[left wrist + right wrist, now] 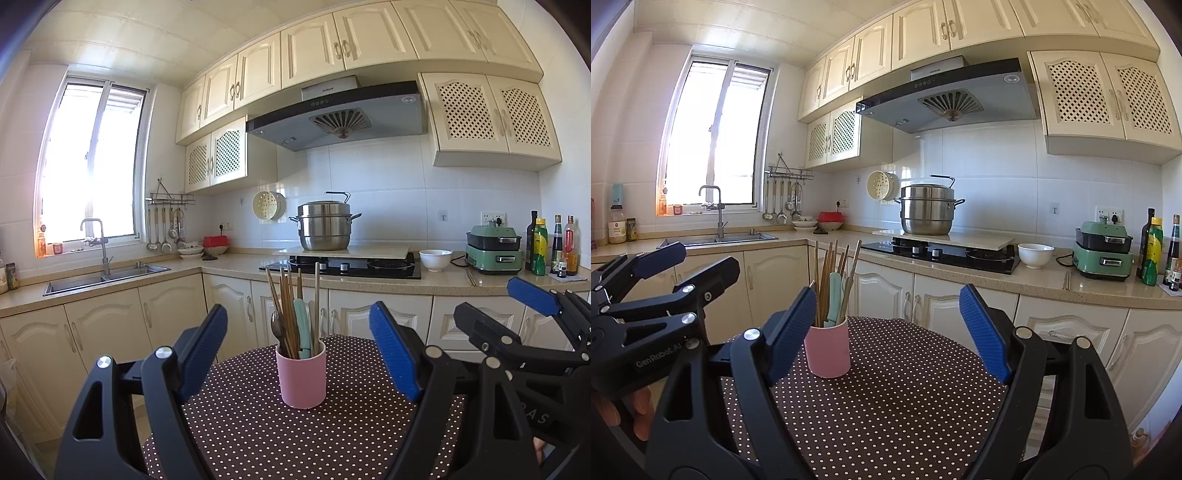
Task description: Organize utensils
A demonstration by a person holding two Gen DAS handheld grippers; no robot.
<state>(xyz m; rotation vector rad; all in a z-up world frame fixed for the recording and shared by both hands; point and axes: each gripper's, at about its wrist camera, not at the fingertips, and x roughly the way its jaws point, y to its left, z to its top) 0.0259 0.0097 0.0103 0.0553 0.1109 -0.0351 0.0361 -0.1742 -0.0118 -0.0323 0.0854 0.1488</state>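
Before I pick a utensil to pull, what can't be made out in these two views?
- Lower ends of the utensils: hidden inside the pink cup, both views.
- Spoon: absent from the right wrist view, probably behind the chopsticks.
- Near table edge: blocked by each tool's black frame.
- Left tool, right tool: open, empty.

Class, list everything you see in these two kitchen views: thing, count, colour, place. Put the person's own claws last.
Cup: one, pink, on the dotted cloth, holding utensils.
Chopsticks: several, brown, upright in the cup.
Tablecloth: one, brown with white dots, on the table.
Steamer pot: one, steel, on a board over the stove.
Bowl: one, white, on the counter right of the stove.
Cooker: one, green, on the counter.
Sink: one, steel, under the window.
Left claw: open, empty.
Right claw: open, empty.
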